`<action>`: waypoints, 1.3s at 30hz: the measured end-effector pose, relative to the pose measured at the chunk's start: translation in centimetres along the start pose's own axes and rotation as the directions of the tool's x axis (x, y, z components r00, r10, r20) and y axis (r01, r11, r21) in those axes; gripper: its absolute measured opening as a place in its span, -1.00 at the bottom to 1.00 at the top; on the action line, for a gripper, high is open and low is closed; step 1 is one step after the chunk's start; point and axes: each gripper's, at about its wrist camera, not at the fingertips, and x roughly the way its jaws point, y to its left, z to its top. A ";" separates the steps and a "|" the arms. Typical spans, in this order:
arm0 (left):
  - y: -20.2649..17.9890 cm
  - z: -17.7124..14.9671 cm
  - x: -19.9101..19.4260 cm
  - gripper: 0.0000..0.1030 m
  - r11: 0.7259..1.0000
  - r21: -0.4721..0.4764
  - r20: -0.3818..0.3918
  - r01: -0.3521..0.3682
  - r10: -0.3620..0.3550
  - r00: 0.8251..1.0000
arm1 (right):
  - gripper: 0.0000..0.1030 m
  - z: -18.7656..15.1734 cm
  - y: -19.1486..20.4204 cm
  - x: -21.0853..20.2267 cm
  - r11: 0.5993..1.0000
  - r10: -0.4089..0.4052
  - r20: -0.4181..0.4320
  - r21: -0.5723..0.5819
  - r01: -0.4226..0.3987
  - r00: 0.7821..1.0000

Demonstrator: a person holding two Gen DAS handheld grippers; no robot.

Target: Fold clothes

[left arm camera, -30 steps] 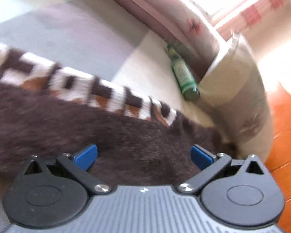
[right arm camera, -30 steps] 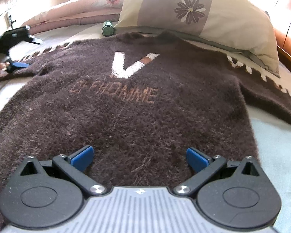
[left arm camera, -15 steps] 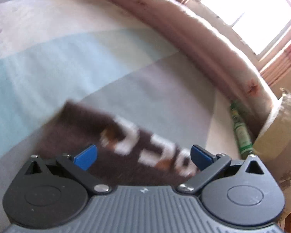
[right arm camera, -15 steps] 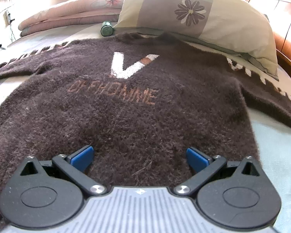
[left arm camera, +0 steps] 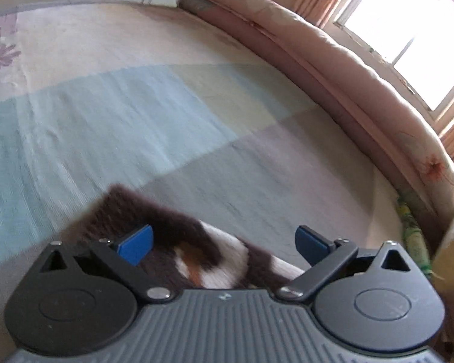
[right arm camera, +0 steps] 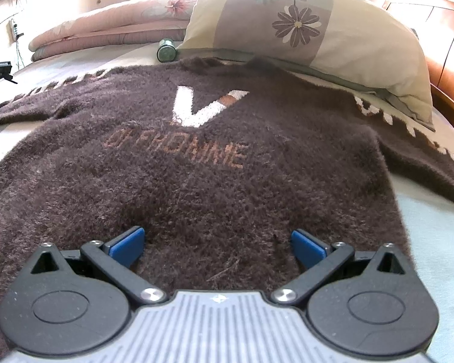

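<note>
A brown sweater (right arm camera: 196, 163) lies spread flat, front up, on the bed (right arm camera: 432, 230), its collar toward a flowered pillow (right arm camera: 311, 27) and both sleeves stretched out to the sides. A white "V" and a line of tan letters show on its chest. The right gripper (right arm camera: 218, 243) sits low over the hem end, its blue pads wide apart with fuzzy knit between them, clamping nothing. The left gripper (left arm camera: 224, 243) is also spread wide; the cuff end of the sleeve (left arm camera: 166, 230), brown with white and orange marks, lies on the sheet (left arm camera: 106, 121) under and between its pads, and whether either pad touches the knit cannot be told. Beyond it runs a rolled pink quilt (left arm camera: 333, 60) along the bed's far side, under a bright window (left arm camera: 414, 30). A green bottle (right arm camera: 166, 52) lies beside the pillow, just past the sweater's shoulder. The sheet is in pale blue, grey and cream blocks
</note>
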 end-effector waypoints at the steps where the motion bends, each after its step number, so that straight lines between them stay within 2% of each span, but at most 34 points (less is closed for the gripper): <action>1: -0.5 -0.4 -0.6 0.94 0.999 -0.005 -0.014 0.039 -0.039 0.999 | 1.00 0.0 0.0 0.0 1.000 -0.001 0.001 -0.001 0.001 1.000; 3: -1.4 -1.6 -1.4 0.95 0.993 -0.007 -0.048 0.118 -0.118 0.992 | 1.00 0.0 0.0 -0.1 1.000 -0.001 -0.001 -0.001 0.001 1.000; 5: -2.4 -3.0 -2.0 0.95 0.980 -0.002 -0.088 0.198 -0.197 0.976 | 1.00 0.0 0.0 -0.1 1.000 -0.002 -0.003 0.000 0.002 1.000; 8: -2.9 -4.7 -1.5 0.95 0.983 0.027 -0.128 0.179 -0.174 0.976 | 1.00 0.1 0.0 -0.2 1.000 -0.003 -0.006 0.000 0.003 1.000; 11: -2.0 -5.3 -1.6 0.95 0.986 0.032 -0.099 0.165 -0.161 0.982 | 1.00 0.1 0.0 -0.2 1.000 -0.003 -0.008 0.000 0.003 1.000; 14: -1.7 -5.2 -2.9 0.94 0.998 0.055 -0.065 0.029 -0.025 0.998 | 1.00 0.1 0.0 -0.3 1.000 -0.005 -0.015 0.006 0.005 1.000; 16: -1.9 -5.0 -3.6 0.94 0.995 0.081 -0.060 -0.053 0.058 0.997 | 1.00 0.2 -0.1 -0.4 1.000 -0.006 -0.028 0.014 0.006 1.000; 18: -3.5 -5.6 -4.4 0.94 0.981 0.166 -0.085 -0.102 0.117 0.990 | 1.00 0.3 -0.2 -0.7 1.000 -0.008 -0.040 0.019 0.009 0.999; 19: -4.3 -5.9 -4.8 0.94 0.970 0.209 -0.095 -0.124 0.147 0.985 | 1.00 0.3 -0.3 -0.8 1.000 -0.011 -0.043 0.027 0.012 0.999; 21: -7.6 -7.9 -5.9 0.94 0.932 0.347 -0.115 -0.100 0.148 0.982 | 1.00 0.5 -0.6 -1.1 0.999 -0.017 -0.050 0.041 0.019 0.999; 23: -11.7 -10.7 -7.0 0.94 0.881 0.473 -0.150 -0.020 0.103 0.983 | 1.00 0.6 -1.0 -1.2 0.998 -0.024 -0.053 0.058 0.027 0.998; 25: -15.0 -14.0 -8.5 0.95 0.842 0.532 -0.210 0.091 0.027 0.977 | 1.00 0.6 -1.5 -1.2 0.996 -0.033 -0.056 0.080 0.038 0.998; 27: -18.1 -17.6 -9.4 0.95 0.809 0.546 -0.296 0.218 -0.058 0.953 | 1.00 0.6 -2.0 -1.1 0.994 -0.034 -0.066 0.104 0.040 0.997; 30: -21.7 -22.3 -10.4 0.95 0.756 0.570 -0.383 0.321 -0.100 0.918 | 1.00 0.6 -2.3 -1.1 0.992 -0.020 -0.068 0.123 0.028 0.998; 33: -24.5 -26.2 -11.7 0.95 0.698 0.624 -0.397 0.351 -0.103 0.912 | 1.00 0.5 -2.3 -1.1 0.993 -0.017 -0.069 0.119 0.025 0.997; 35: -25.4 -28.2 -12.4 0.95 0.660 0.660 -0.385 0.359 -0.113 0.916 | 1.00 0.5 -2.4 -1.1 0.993 -0.012 -0.072 0.119 0.021 0.997; 39: -25.7 -31.5 -12.7 0.95 0.607 0.702 -0.389 0.372 -0.110 0.915 | 1.00 0.6 -2.4 -1.1 0.994 -0.008 -0.084 0.111 0.017 0.996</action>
